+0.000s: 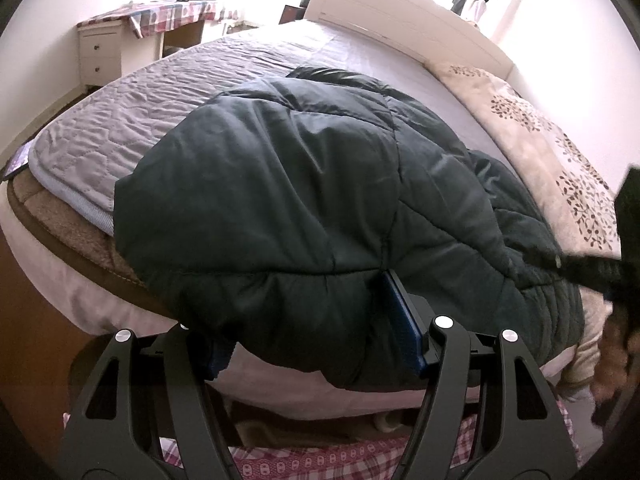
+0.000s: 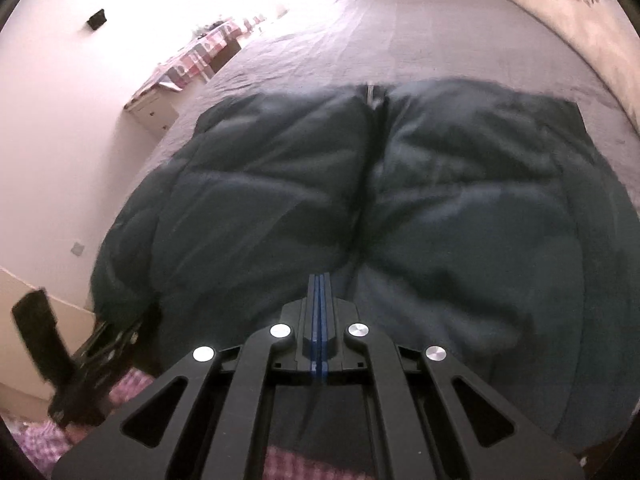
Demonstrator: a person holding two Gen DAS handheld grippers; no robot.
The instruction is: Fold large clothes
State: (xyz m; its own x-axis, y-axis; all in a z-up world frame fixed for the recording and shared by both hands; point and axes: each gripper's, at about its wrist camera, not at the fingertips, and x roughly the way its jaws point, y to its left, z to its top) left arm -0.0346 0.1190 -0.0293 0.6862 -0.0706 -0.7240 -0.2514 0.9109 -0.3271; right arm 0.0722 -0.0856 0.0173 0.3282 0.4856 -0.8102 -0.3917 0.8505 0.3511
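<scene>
Dark green quilted fabric fills the left wrist view: the padded jacket (image 1: 304,200) is spread on the grey quilt (image 1: 132,120) of the bed, its near hem hanging over the bed edge. The left gripper (image 1: 316,340) is seen spread wide around that bulky hem, probably to pin it, though pad contact cannot be told. In the right wrist view, the right gripper (image 2: 319,300) is clenched with nothing between its pads, poised above the jacket's near middle seam.

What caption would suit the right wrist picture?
Shut right gripper poised over a dark puffy jacket spread on the bed.
</scene>
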